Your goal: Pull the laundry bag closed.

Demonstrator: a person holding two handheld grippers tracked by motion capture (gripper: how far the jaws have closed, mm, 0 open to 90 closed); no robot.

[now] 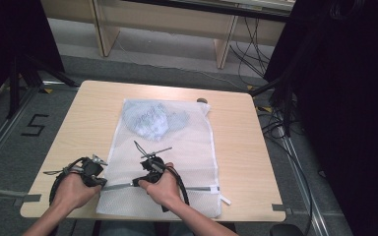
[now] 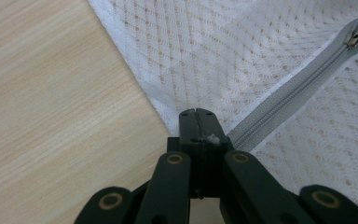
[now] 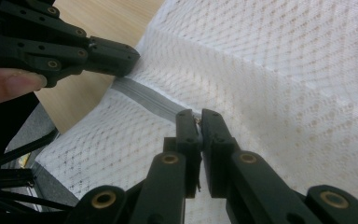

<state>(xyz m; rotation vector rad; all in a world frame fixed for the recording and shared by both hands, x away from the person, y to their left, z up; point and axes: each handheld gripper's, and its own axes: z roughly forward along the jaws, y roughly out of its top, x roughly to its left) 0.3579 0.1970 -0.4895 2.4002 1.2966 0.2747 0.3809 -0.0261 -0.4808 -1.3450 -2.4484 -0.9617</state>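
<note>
Mesh laundry bag [image 1: 177, 147] holds pale-blue garment [image 1: 153, 119] — zipper [image 1: 197, 188] part-closed.

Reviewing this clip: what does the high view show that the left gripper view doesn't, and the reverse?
High view alone: the whole white mesh bag, the pale blue cloth inside it, the person's hands and the right hand-held gripper. Left gripper view alone: the left hand-held gripper shut on the bag's edge at the zipper's end. Both: the grey zipper and wooden table.
</note>
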